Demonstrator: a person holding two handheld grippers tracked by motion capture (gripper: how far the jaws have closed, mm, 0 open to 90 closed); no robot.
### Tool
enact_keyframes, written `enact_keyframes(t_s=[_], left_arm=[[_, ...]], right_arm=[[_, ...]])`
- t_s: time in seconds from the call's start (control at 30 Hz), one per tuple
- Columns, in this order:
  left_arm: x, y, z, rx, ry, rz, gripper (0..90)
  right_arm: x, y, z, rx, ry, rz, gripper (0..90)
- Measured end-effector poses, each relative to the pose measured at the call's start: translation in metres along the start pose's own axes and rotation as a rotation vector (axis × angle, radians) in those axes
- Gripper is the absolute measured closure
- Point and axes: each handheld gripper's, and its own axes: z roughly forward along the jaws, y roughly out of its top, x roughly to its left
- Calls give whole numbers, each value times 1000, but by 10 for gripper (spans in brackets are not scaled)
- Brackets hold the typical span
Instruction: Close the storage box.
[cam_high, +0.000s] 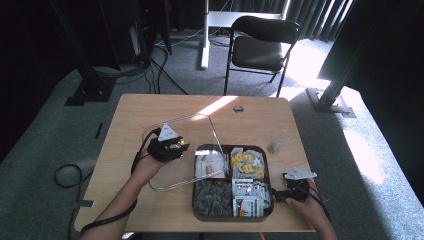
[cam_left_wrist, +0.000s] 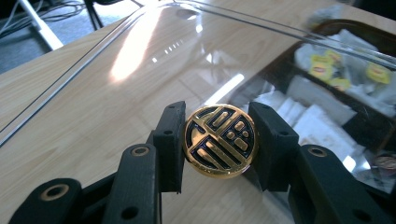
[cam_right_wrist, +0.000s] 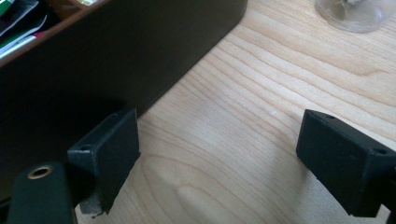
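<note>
A clear plastic lid (cam_high: 200, 129) with a round gold knob (cam_high: 181, 144) is tilted up over the table, left of a dark brown box (cam_high: 197, 211). My left gripper (cam_high: 175, 145) is shut on that knob. In the left gripper view the knob (cam_left_wrist: 219, 140) shows a black pattern, pinched between both pads, with the lid (cam_left_wrist: 187, 56) spreading out beyond it. The box holds several compartments of tea bags and sachets (cam_high: 247, 165). My right gripper (cam_high: 281, 194) stands open just right of the box, low over the table. Its left jaw is close to the box wall (cam_right_wrist: 116, 51), with nothing between the jaws.
A small clear object (cam_high: 274, 147) lies on the table right of the box, also seen ahead of the right gripper as a glassy thing (cam_right_wrist: 355, 14). A black chair (cam_high: 260, 47) stands beyond the table's far edge. Cables trail on the floor at left.
</note>
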Motion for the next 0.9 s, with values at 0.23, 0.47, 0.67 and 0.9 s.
enact_keyframes(t_s=[0.23, 0.47, 0.67, 0.9], left_arm=[[-20, 9, 5, -7, -48, 43, 593], [-40, 16, 12, 0, -96, 82, 593], [-59, 19, 21, -1, -133, 114, 593], [-76, 21, 32, 7, -168, 134, 592]], right_arm=[[0, 0, 0, 0, 0, 2, 126], [0, 0, 0, 1, 0, 2, 126], [0, 0, 0, 0, 1, 2, 126], [0, 0, 0, 0, 0, 1, 126]])
